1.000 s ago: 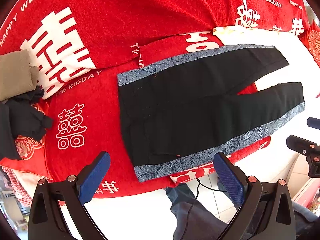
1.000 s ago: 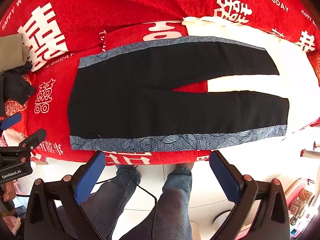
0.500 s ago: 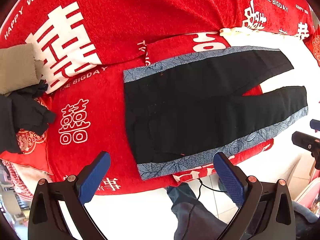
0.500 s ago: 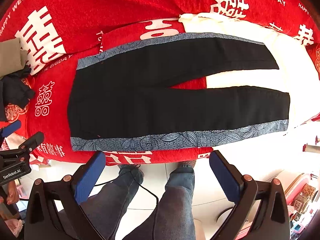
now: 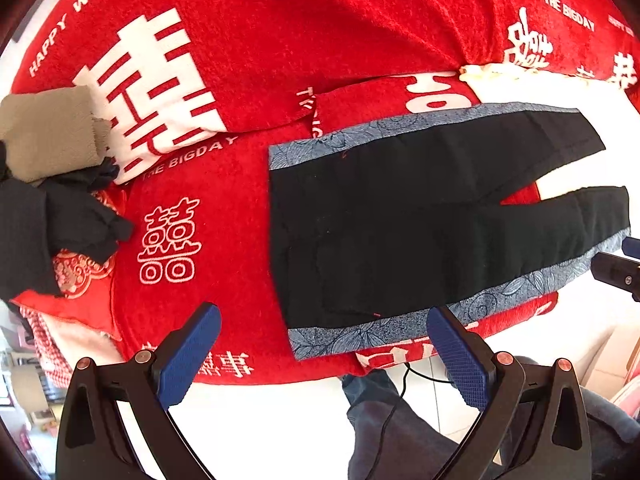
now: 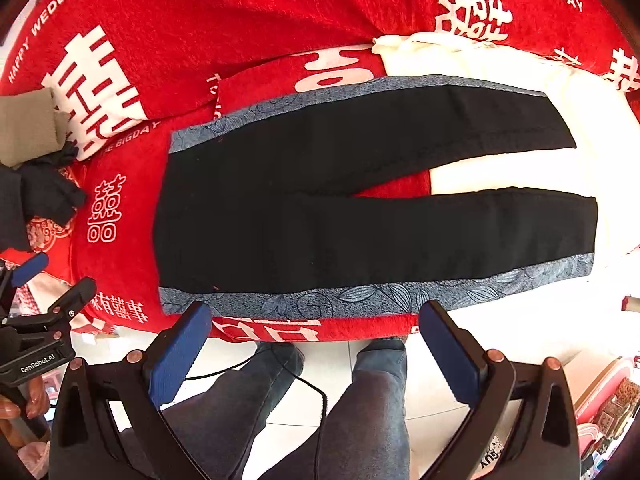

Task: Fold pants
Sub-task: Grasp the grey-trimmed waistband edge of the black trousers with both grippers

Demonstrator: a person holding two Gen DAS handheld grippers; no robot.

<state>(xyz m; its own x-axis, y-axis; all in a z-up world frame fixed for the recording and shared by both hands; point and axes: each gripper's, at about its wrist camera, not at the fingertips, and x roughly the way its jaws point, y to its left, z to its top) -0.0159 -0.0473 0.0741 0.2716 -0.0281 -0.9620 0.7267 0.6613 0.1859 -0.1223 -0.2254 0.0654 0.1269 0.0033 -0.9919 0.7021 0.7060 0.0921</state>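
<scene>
Black pants (image 5: 400, 220) with blue-grey floral side stripes lie flat and spread on a red blanket (image 5: 280, 40), waistband to the left, legs parted to the right. They also show in the right wrist view (image 6: 320, 208). My left gripper (image 5: 322, 344) is open and empty, hovering above the near edge by the waistband corner. My right gripper (image 6: 314, 340) is open and empty, above the near side stripe at mid-length. The left gripper shows at the left edge of the right wrist view (image 6: 40, 320).
A tan folded cloth (image 5: 48, 128) and dark garments (image 5: 48, 232) lie at the blanket's left end. A white cloth (image 6: 500, 72) lies under the pant legs. The person's legs (image 6: 360, 400) and a cable stand on the tiled floor below the near edge.
Both grippers have moved slightly closer to the pants' near edge; the pants look larger and lower in both views. The pants have not moved. Both grippers stay open.
</scene>
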